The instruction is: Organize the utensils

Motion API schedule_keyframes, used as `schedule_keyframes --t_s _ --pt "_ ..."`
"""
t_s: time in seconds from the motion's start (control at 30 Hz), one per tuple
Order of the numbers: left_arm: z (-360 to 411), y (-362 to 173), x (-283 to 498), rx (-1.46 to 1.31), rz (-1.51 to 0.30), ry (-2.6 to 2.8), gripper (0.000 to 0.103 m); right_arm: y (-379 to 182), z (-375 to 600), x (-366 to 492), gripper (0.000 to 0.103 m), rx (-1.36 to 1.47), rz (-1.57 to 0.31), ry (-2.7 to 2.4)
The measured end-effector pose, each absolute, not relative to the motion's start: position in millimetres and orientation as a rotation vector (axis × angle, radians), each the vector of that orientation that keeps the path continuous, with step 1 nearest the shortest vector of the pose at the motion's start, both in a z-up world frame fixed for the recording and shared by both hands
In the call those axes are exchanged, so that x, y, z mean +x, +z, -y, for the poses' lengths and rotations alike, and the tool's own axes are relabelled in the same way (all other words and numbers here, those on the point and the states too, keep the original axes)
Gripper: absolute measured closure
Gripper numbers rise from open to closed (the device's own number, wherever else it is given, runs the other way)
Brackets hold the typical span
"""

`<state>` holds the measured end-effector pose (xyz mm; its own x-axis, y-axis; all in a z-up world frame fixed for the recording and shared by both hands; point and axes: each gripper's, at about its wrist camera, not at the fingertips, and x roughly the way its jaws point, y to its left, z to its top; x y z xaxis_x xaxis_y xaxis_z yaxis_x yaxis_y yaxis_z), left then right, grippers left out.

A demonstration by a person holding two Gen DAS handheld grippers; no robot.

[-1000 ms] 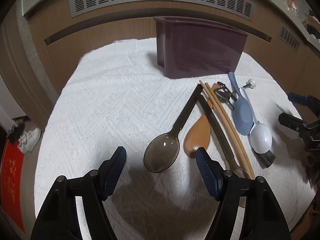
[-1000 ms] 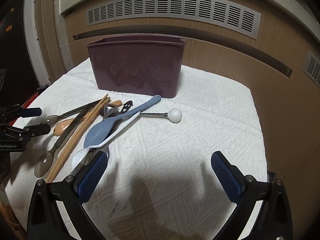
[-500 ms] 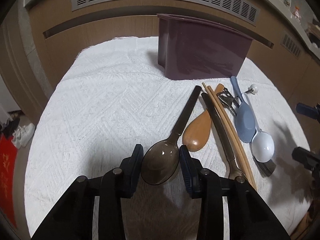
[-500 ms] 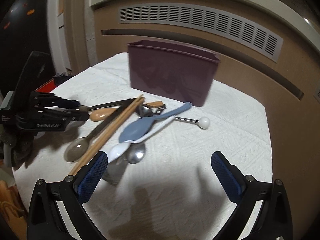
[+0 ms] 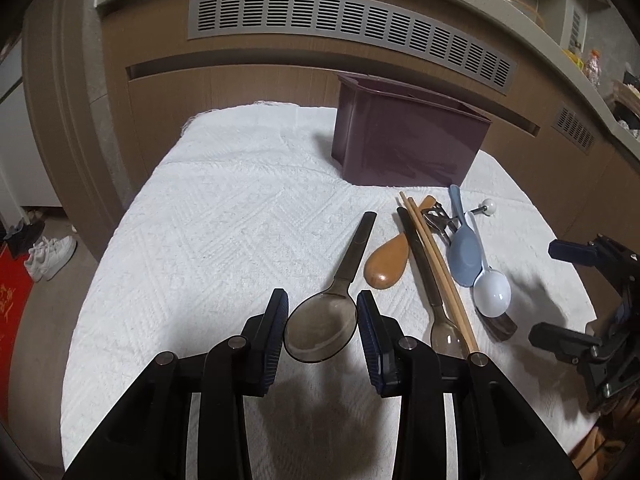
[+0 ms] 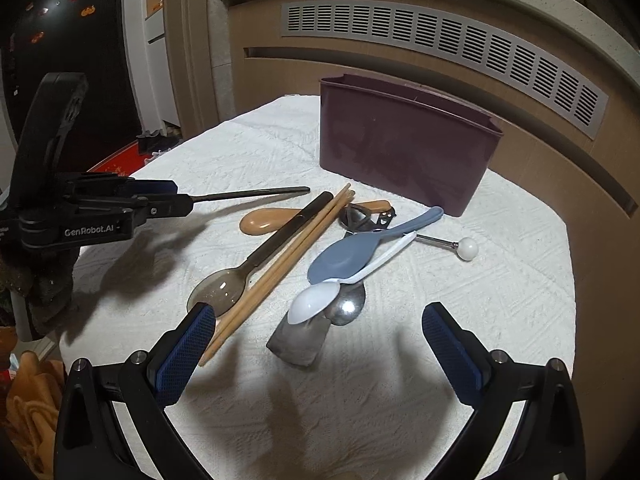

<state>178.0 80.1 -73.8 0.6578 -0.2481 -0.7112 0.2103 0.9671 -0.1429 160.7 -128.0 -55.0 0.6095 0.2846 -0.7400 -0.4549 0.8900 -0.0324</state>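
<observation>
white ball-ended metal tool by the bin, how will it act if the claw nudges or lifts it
The ball-ended tool probably rolls or pivots when nudged, since its round white knob rests on the cloth. It looks stiff: a thin straight metal rod. Its other end lies under the blue spoon, so lifting it may shift that pile.

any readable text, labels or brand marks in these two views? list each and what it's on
"GenRobot.AI" in white on the side of the black left gripper body, right wrist view.
A second white mark at that body's far left edge is cut off, unreadable.
Red mat on the floor: gold marks too blurred to read.
Nothing legible elsewhere.
</observation>
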Motion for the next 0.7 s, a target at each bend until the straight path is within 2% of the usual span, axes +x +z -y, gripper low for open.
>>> schedule_keyframes --t_s 0.03,0.1,0.17,0.2,0.23,0.27,0.53,0.7 --pt "-82 -73 177 -0.053 -0.807 -0.254 0.067 -54 128 161 0.001 -0.224 -0.807 0.434" --pt "-85 -72 175 -0.058 -0.796 -0.243 0.067 -52 126 161 0.009 -0.227 -0.804 0.465" --pt "-88 -70 175 -0.061 -0.781 -0.233 0.067 -53 116 157 0.037 -0.276 -0.805 0.517" --pt "-89 -70 174 -0.063 -0.775 -0.23 0.067 -54 110 156 0.046 -0.304 -0.805 0.531" --pt "-90 -70 174 -0.066 -0.77 -0.23 0.067 -55 106 156 0.062 -0.324 -0.808 0.535" --pt "-92 -70 174 -0.07 -0.766 -0.232 0.067 -57 102 159 0.07 -0.339 -0.821 0.544" --pt "-114 -76 173 -0.106 -0.768 -0.213 0.067 -61 67 212 0.074 -0.383 -0.881 0.636" --pt "-130 -82 173 -0.146 -0.778 -0.2 0.067 -72 34 239 0.074 -0.56 -0.885 0.686"
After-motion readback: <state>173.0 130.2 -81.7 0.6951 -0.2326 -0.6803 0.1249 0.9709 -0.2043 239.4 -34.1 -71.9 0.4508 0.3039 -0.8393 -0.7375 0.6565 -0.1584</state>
